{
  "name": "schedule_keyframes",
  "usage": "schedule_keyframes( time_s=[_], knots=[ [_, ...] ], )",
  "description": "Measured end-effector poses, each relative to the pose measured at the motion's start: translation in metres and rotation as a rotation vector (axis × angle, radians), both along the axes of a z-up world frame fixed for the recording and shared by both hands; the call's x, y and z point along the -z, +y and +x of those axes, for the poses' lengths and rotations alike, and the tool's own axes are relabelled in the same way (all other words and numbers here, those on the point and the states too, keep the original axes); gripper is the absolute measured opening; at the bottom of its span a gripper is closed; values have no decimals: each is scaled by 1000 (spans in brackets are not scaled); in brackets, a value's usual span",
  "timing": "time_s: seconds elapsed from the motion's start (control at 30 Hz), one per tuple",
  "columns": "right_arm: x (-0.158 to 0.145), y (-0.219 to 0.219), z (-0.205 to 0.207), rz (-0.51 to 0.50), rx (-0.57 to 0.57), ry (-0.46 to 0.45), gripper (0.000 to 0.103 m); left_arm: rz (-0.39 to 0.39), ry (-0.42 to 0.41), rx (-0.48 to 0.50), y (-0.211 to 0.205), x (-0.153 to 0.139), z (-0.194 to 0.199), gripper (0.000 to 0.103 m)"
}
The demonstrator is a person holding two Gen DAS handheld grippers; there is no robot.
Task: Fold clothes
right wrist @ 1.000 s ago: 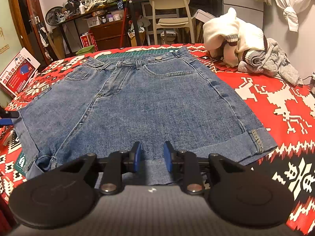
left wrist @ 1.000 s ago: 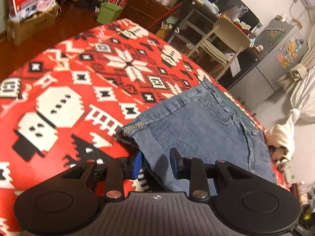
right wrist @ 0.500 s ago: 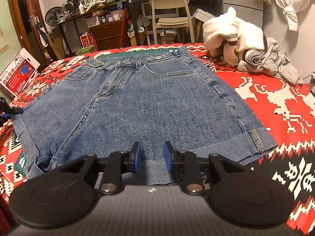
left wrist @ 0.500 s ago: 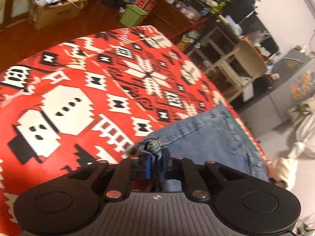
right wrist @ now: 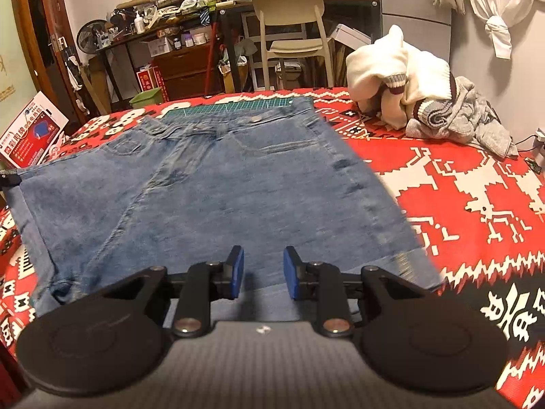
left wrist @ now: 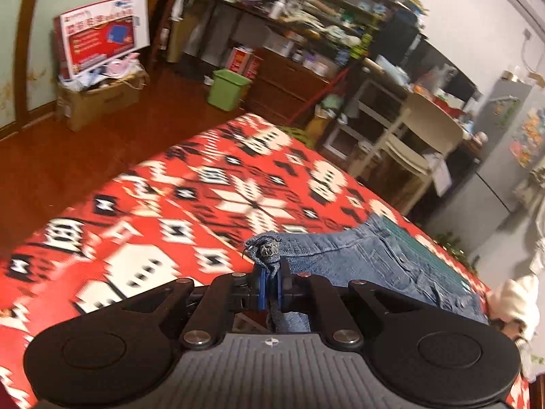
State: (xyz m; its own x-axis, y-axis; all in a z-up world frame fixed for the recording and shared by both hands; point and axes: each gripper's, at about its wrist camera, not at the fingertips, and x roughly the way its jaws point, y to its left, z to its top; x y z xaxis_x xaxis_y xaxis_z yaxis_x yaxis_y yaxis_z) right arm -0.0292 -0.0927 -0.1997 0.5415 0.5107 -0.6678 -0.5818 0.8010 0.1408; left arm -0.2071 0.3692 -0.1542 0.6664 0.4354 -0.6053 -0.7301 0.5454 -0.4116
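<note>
The left gripper pinches a bunched corner of the denim shorts (lifted off the red blanket); the right gripper hovers agape over the hem.

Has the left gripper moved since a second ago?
Yes. The left gripper shut on the denim shorts hem corner and lifted it off the red blanket.

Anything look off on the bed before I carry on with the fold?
Nothing damaged or spilled. The denim shorts lie flat; the left gripper pinches one leg corner, the right gripper is open. Unfolded sweaters sit heaped nearby.
</note>
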Motion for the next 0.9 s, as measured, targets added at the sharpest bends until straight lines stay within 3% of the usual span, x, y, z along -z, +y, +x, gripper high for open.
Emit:
schedule_keyframes(
  time_s=[0.23,0.33,0.43,0.7,0.9],
  knots=[
    [0,7,-4,1,-18,2,28,33,61,-75,29,2,-20,6],
    [0,9,-4,5,-21,3,28,25,63,-64,30,4,-22,5],
    [0,9,-4,7,-25,2,28,65,47,-31,18,-6,-20,5],
    [-6,6,-1,34,-13,1,28,247,-52,248,-66,-57,5,5],
    [-14,-2,-1,70,-3,-9,28,243,-107,484,-139,-68,39,5]
  ],
)
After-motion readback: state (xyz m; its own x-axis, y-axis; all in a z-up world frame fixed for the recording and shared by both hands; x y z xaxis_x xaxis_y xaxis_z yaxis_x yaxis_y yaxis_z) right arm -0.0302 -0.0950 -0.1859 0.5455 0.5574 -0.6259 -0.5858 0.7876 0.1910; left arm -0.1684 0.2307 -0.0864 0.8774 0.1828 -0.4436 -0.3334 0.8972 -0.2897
